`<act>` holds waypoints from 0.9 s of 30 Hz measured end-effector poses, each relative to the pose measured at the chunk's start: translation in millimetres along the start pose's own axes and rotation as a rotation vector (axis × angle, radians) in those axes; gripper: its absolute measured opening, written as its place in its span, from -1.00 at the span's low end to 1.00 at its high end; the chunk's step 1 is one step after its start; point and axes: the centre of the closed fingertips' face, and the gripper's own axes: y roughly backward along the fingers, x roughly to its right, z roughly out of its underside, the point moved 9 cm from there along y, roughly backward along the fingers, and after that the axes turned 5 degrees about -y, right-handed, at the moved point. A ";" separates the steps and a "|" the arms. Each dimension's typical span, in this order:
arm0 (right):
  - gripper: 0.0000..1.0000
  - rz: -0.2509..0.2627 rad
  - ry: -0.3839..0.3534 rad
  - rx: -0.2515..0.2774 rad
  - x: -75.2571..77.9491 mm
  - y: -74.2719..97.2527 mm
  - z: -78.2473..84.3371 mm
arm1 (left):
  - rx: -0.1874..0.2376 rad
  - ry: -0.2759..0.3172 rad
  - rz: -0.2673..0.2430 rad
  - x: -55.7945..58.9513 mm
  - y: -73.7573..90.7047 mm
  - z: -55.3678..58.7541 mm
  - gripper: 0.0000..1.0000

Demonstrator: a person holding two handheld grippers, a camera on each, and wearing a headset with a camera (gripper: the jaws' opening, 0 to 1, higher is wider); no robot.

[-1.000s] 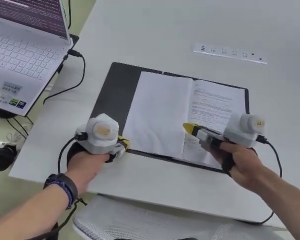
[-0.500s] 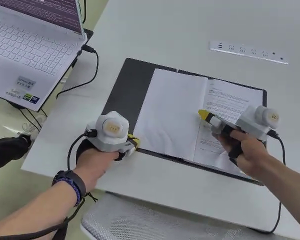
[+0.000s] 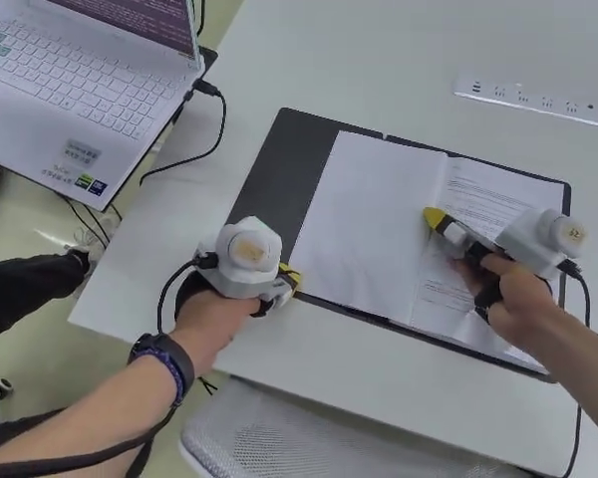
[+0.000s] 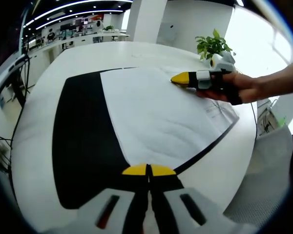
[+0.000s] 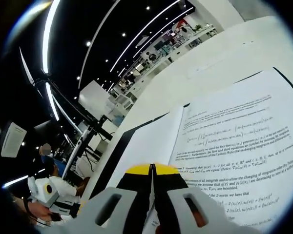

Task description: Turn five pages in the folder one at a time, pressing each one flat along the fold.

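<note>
While both grippers are closed with nothing between the jaws, the folder (image 3: 279, 174) lies open on the white table (image 3: 399, 60), its black inner cover bare on the left half.

Pages: a blank page (image 3: 369, 219) lies over the middle of the folder, slightly rippled, with its right edge at the fold (image 3: 429, 239). A printed page (image 3: 493, 194) lies on the folder's right half, with lines of text readable in the right gripper view.

Left gripper (image 4: 149, 169): jaws pressed together, yellow tips meeting. It sits at the folder's near edge, over the black cover just beside the near-left corner of the blank page. My hand (image 3: 214, 314) wraps it from behind, and there is a dark wristband (image 3: 164, 354) on that arm.

Right gripper (image 5: 152, 169): jaws together, yellow tips touching each other. It points at the fold, tips right where the blank page meets the printed page, about midway along the folder's depth. I cannot tell whether the tips touch the paper or hang just over it. My hand lies over the near part of the printed page.

Surroundings: a white laptop (image 3: 80, 80) stands well off the folder's left side, and its black cable (image 3: 194, 149) curves near the folder's far-left corner. A white power strip (image 3: 538, 98) lies beyond the folder's far-right edge.
</note>
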 end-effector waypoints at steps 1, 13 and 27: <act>-1.00 0.004 -0.004 0.009 0.3 -0.9 -1.0 | 0.002 0.002 -0.002 0.2 0.1 0.0 -1.00; -1.00 0.089 -0.014 0.141 6.6 -29.1 -19.8 | 0.012 -0.002 -0.011 0.9 -0.2 0.2 -1.00; -1.00 0.135 -0.062 0.222 9.6 -50.8 -38.4 | 0.009 0.002 -0.014 1.6 0.8 -0.4 -1.00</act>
